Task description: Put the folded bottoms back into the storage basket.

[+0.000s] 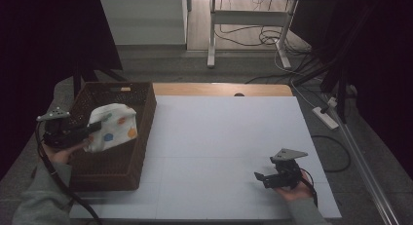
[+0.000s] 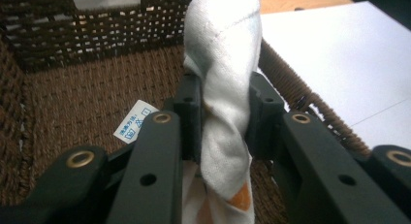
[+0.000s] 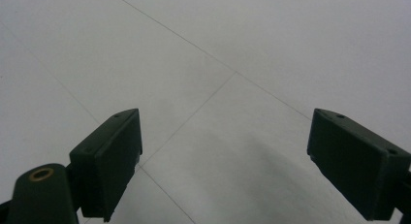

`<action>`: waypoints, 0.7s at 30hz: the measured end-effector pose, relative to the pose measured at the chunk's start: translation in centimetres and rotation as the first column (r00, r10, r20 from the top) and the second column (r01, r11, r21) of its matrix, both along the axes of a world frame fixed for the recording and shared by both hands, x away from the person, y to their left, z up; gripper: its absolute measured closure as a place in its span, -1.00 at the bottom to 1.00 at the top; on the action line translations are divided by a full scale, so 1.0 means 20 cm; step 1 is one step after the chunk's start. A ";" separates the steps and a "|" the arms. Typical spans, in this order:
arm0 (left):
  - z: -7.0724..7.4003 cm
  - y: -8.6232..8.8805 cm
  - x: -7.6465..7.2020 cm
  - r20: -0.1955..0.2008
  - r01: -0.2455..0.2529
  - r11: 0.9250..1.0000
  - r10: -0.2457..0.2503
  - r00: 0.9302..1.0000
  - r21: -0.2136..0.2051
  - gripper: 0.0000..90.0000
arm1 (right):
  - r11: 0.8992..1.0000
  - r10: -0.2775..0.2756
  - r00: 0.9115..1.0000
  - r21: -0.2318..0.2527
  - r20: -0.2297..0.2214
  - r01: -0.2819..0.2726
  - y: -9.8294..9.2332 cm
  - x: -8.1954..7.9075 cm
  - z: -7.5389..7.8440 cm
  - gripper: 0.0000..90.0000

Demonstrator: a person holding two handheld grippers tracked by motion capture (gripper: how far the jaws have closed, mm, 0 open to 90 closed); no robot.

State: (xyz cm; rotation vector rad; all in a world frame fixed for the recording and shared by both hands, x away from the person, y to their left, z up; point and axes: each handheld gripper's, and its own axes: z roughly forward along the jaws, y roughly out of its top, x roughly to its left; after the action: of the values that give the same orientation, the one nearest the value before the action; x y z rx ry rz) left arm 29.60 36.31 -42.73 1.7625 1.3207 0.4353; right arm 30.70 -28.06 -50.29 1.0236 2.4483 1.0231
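Over the white table [image 1: 229, 152] we pinch the cloth [image 1: 114, 127] in our left gripper [image 1: 92, 128] above the basket [image 1: 141, 137] to drop it in, right gripper [image 1: 263, 178] spread idle.

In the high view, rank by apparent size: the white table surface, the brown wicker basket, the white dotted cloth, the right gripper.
1. White table surface
2. Brown wicker basket
3. White dotted cloth
4. Right gripper, slightly smaller than the cloth

The left gripper [image 1: 95, 126] is reaching in from the left edge, its jaws clamping tight. The right gripper [image 1: 263, 177] is resting low at the right, jaws spreading wide apart.
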 end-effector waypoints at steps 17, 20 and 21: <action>-0.06 -0.03 0.08 -0.101 0.030 0.998 -0.025 0.995 0.054 0.55 | 1.000 0.000 1.000 -0.001 -0.002 0.000 0.00 0.00 0.00 -0.72; -0.07 -0.04 0.10 -0.114 0.033 0.998 -0.026 0.993 0.061 0.55 | 1.000 -0.001 1.000 -0.002 -0.001 0.001 0.00 0.00 0.00 -0.72; -0.07 -0.04 0.10 -0.118 0.034 0.997 -0.027 0.993 0.065 0.54 | 1.000 0.000 1.000 -0.001 -0.001 0.000 0.00 0.00 0.00 -0.72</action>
State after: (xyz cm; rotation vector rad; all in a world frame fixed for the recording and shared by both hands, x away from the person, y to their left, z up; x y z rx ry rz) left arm 31.62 35.55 -44.17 1.8859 1.3730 0.3670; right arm 30.70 -28.05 -50.30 1.0241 2.4498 1.0210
